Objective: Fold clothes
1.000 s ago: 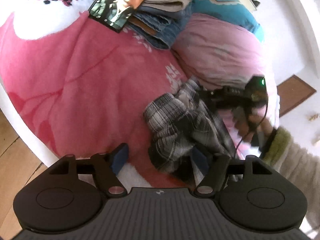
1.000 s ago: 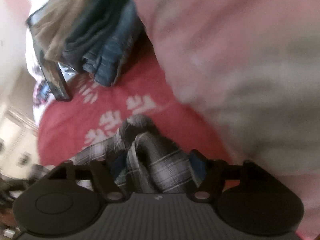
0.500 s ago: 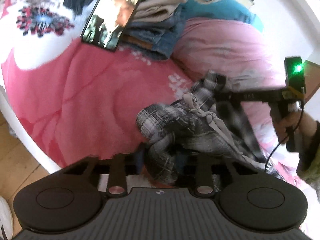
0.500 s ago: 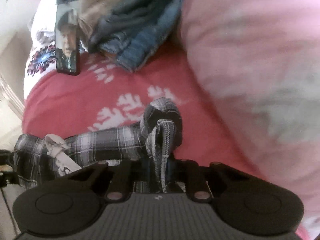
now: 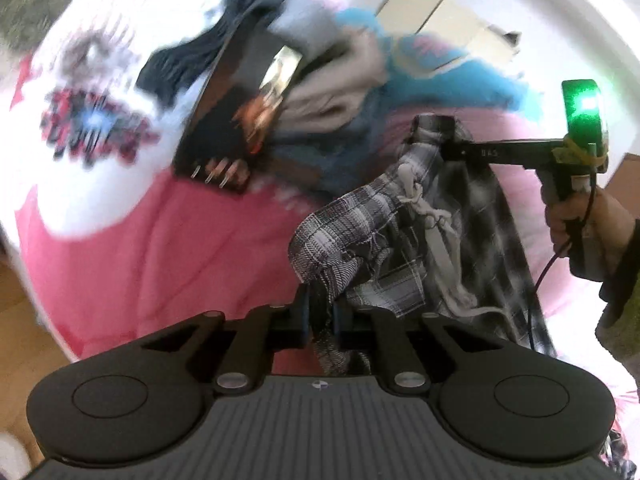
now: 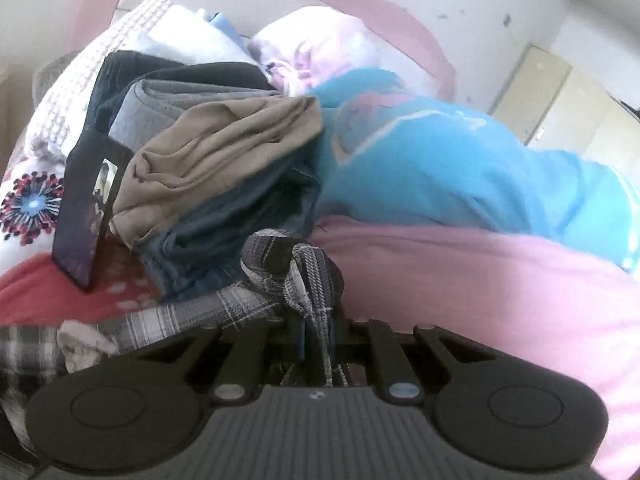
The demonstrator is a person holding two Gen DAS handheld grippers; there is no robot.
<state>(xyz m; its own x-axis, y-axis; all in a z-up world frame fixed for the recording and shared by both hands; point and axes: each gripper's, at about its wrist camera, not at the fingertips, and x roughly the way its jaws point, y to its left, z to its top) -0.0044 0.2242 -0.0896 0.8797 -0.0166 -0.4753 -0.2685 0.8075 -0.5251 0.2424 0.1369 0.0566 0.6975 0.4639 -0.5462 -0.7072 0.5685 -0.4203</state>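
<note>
Grey-and-black plaid shorts (image 5: pixel 360 224) with a pale drawstring (image 5: pixel 424 216) hang stretched between both grippers above the pink bedspread (image 5: pixel 160 248). My left gripper (image 5: pixel 320 316) is shut on one corner of the waistband. My right gripper (image 6: pixel 318 340) is shut on a bunched fold of the plaid shorts (image 6: pixel 304 276); in the left wrist view the right gripper (image 5: pixel 440 140) holds the far corner, with a hand (image 5: pixel 580 216) on its handle.
A stack of folded clothes (image 6: pixel 224 168) in tan, grey and denim sits behind, with a phone (image 6: pixel 86 208) leaning on it. A blue garment (image 6: pixel 440 168) and a pink pillow (image 6: pixel 500 288) lie to the right. The bed's edge and wooden floor (image 5: pixel 24 320) are at left.
Both grippers went from open to shut on the plaid shorts, then lifted and pulled apart, spreading the fabric. The right gripper rose toward the clothes stack.
</note>
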